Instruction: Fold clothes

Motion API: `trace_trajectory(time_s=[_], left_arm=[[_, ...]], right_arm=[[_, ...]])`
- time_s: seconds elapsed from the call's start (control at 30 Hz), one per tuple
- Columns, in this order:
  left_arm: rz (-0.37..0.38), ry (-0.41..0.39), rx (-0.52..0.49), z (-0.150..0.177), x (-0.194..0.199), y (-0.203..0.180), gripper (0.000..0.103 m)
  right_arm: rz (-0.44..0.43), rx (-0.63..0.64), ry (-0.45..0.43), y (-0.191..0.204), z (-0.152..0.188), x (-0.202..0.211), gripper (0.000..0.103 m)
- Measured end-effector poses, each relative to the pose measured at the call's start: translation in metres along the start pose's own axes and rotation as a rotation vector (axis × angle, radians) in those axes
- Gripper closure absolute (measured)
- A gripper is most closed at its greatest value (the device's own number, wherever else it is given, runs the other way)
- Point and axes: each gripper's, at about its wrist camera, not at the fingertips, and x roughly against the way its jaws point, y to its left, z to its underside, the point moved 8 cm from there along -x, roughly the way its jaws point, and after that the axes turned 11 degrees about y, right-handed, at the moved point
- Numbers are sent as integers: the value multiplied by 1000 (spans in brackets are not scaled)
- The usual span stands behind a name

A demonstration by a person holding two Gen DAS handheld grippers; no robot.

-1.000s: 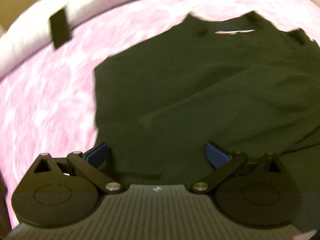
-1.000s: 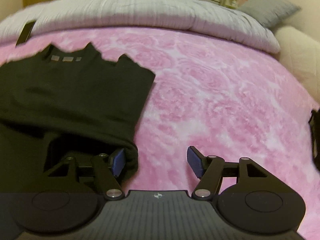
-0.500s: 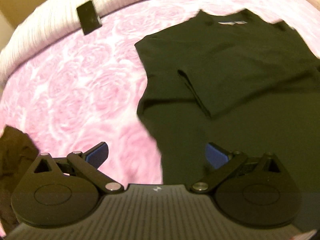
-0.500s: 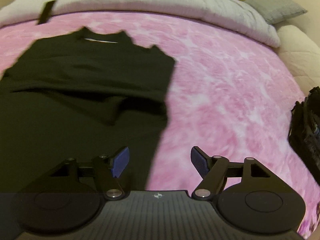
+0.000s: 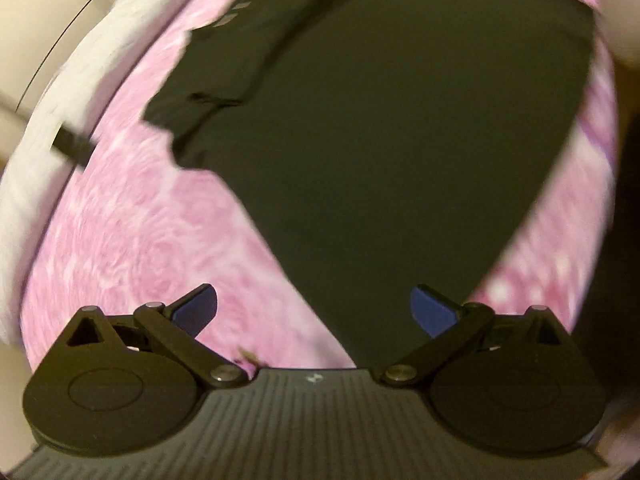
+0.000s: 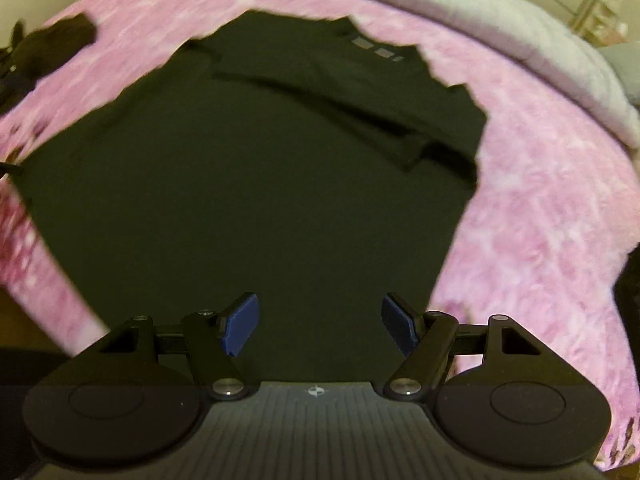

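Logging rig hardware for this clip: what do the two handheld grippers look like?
Both look identical. The left gripper and right gripper each have a dark grey ribbed body with a small pale logo, two round black discs, black linkage arms with silver pivot pins, and blue pads on the fingertips. No cables, hands or sleeves show.

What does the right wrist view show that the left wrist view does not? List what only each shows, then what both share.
Only the right wrist view: the right gripper, open above the shirt's lower part; a dark heap at the blanket's far left; a grey pillow at the right edge.

Only the left wrist view: the left gripper, open over the shirt's near edge; a pale panel beyond the bed.

Both: the dark shirt with sleeves folded in, the pink blanket, the white cover and a black strap on it.
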Motion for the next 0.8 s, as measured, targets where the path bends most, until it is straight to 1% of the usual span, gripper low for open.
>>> trace_trajectory(time_s=[0.1, 0.17, 0.27, 0.43, 0.53, 0.6, 0.63, 0.67, 0.7, 0.77, 0.8], left_arm=[[-40, 18, -127, 11, -7, -27, 3], [-65, 31, -199, 16, -11, -40, 3], [-137, 50, -321, 22, -20, -54, 2], [-251, 17, -425, 15, -35, -52, 0], [-306, -13, -442, 9, -39, -43, 1], [-306, -29, -448, 8, -40, -38, 6], [-297, -41, -460, 8, -40, -37, 11], [-291, -57, -477, 9, -39, -38, 20], [-285, -76, -496, 10, -38, -39, 25], [-268, -110, -515, 14, -34, -41, 50], [-266, -129, -509, 16, -31, -43, 54]], right_arm=[[-22, 47, 15, 14, 15, -9, 33], [-30, 69, 7, 18, 23, -12, 33], [-33, 94, -15, 17, 34, -14, 33], [-31, 140, -48, 14, 52, -22, 33], [-5, 179, -53, 9, 67, -28, 33], [20, 206, -60, 8, 77, -29, 33], [33, 227, -65, 10, 81, -30, 33], [46, 252, -71, 13, 85, -30, 33], [56, 286, -79, 20, 90, -31, 33], [63, 347, -89, 35, 97, -34, 33], [67, 375, -95, 42, 100, -36, 33]])
